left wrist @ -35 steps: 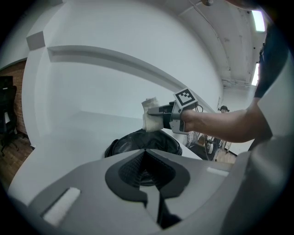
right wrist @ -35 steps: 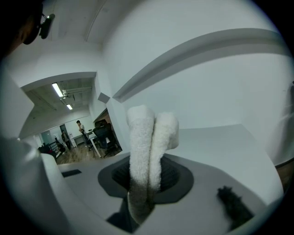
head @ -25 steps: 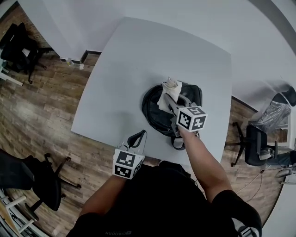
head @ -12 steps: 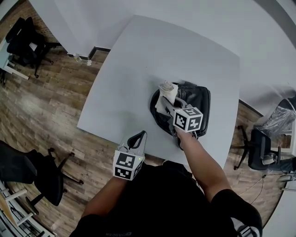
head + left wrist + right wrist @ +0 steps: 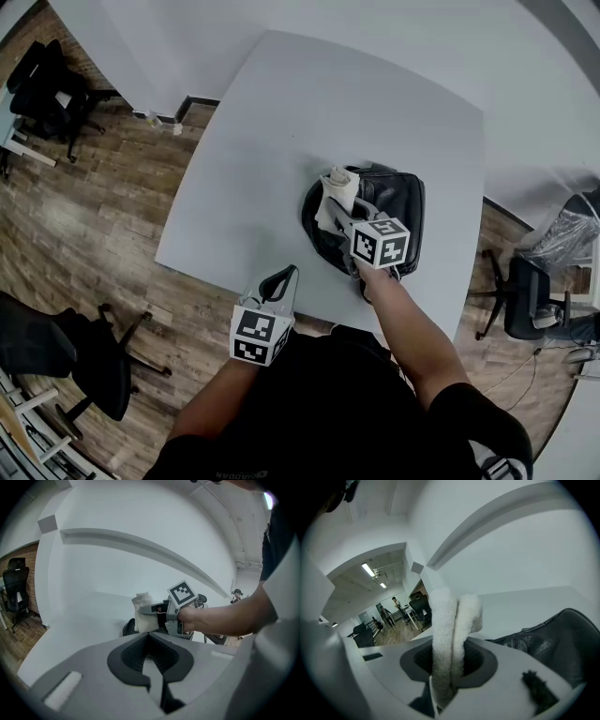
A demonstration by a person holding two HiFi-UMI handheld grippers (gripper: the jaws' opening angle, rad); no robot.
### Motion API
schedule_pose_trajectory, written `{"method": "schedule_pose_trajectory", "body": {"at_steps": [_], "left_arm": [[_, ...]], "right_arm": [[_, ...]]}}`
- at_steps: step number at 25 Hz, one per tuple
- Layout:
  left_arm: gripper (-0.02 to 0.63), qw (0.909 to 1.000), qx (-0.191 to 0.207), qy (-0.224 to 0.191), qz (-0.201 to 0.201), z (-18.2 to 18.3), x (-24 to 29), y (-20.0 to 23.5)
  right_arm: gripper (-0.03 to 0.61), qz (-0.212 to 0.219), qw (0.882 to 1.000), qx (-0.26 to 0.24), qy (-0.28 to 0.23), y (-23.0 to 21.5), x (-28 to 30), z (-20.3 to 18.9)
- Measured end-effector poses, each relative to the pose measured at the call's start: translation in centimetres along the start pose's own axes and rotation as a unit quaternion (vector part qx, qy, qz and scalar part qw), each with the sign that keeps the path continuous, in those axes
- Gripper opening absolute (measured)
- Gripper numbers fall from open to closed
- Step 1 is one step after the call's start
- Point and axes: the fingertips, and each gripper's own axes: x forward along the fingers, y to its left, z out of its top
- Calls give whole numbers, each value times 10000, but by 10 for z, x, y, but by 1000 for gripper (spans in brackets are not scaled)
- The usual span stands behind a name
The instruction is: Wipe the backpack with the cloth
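White cloth (image 5: 339, 184), clamped in the right gripper (image 5: 340, 208), points away along its jaws over the backpack (image 5: 398, 202). The left gripper (image 5: 278, 281) is closed and empty; nothing has shifted since before.

The cloth (image 5: 449, 634) is white terry, thick and fuzzy, with a rough nap. The backpack (image 5: 401, 199) looks like black leather or an imitation of it, creased, with a dull sheen. The counter (image 5: 309, 131) is smooth, matt and pale grey. The left tongs (image 5: 151, 660) and right tongs (image 5: 449, 670) are matt grey plastic with dark ribbed pads. The floor (image 5: 84, 216) is brown wood plank.
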Motion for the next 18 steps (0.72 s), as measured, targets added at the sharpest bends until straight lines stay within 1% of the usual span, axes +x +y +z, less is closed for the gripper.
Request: {"method": "schedule_pose_trajectory", "body": {"at_steps": [9, 13, 18], "left_arm": [[6, 9998, 103, 18, -176, 5, 14, -16], [6, 9995, 165, 33, -280, 6, 20, -26], [6, 9988, 246, 51, -413, 8, 27, -37]], "right_arm": [[94, -182, 9998, -55, -38, -20, -21, 2], [94, -322, 9994, -101, -79, -31, -34, 4], [94, -543, 9983, -41, -207, -51, -52, 11]]}}
